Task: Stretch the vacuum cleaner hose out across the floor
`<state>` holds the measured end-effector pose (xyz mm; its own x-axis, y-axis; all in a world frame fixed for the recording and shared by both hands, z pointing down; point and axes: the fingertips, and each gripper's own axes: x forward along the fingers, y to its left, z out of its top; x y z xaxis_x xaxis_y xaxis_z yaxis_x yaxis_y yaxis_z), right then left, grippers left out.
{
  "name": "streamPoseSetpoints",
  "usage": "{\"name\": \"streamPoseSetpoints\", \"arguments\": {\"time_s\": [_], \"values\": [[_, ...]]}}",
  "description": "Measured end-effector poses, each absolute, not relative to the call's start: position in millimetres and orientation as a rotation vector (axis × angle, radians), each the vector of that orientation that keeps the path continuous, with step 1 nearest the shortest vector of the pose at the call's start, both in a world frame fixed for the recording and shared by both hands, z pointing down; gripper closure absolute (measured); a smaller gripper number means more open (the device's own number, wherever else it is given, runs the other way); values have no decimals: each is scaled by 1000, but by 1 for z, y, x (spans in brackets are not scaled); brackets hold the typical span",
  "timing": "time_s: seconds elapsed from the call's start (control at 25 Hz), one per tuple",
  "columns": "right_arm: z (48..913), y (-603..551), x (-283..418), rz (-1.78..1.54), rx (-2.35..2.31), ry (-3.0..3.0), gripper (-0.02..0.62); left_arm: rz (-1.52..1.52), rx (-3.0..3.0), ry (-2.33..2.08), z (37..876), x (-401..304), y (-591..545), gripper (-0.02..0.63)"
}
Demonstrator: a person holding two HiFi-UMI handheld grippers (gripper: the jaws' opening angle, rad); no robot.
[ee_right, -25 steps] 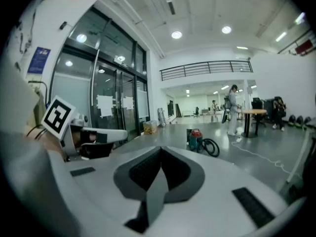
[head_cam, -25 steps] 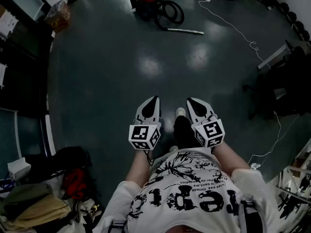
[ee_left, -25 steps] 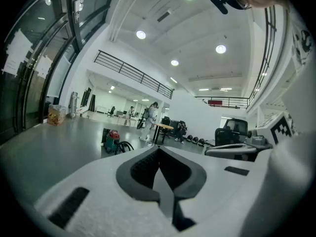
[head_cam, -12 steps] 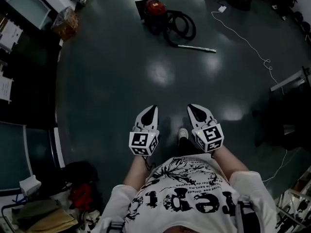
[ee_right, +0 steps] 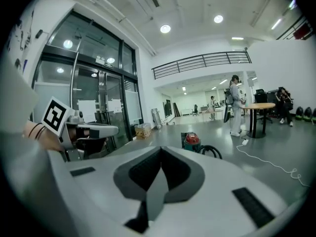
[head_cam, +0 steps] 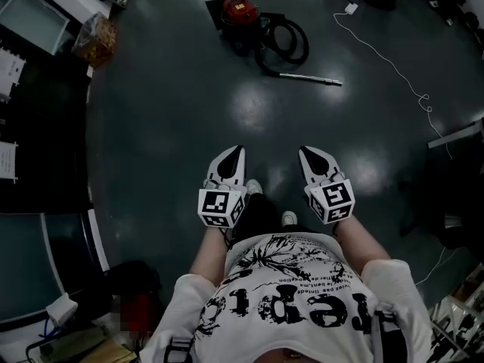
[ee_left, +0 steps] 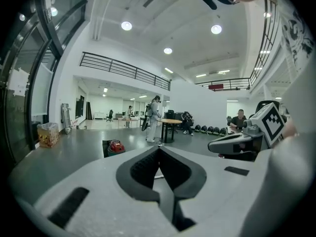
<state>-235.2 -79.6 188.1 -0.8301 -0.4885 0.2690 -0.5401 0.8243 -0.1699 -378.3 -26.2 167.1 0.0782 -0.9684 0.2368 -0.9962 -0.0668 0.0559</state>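
Observation:
A red vacuum cleaner [head_cam: 236, 11] stands on the dark floor at the far middle of the head view. Its black hose [head_cam: 286, 42] lies coiled beside it, and a silver wand [head_cam: 310, 78] points right. The cleaner [ee_left: 116, 146] also shows in the left gripper view, and both cleaner [ee_right: 192, 141] and hose [ee_right: 211, 151] in the right gripper view. My left gripper [head_cam: 236, 152] and right gripper [head_cam: 310, 154] are held side by side before my body, both shut and empty, well short of the vacuum.
A white cable [head_cam: 393, 65] snakes over the floor at the right. A box of goods [head_cam: 95, 40] and desks line the left wall. People stand and sit round a table [ee_left: 170, 122] in the distance. My feet [head_cam: 288, 218] show below the grippers.
I have walked forward: the vacuum and hose have come nearer in the head view. Both grippers stay shut and side by side, carried along with me.

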Motion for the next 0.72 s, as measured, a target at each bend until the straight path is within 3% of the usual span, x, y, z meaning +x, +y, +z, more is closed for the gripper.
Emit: {"name": "streamPoseSetpoints", "arguments": {"time_s": [0.36, 0.72], "values": [[178, -198, -375, 353, 873, -2758, 592, 42, 2187, -1816, 178, -490, -162, 603], [179, -307, -499, 304, 905, -2717, 592, 100, 2248, -1735, 196, -601, -282, 604]]}}
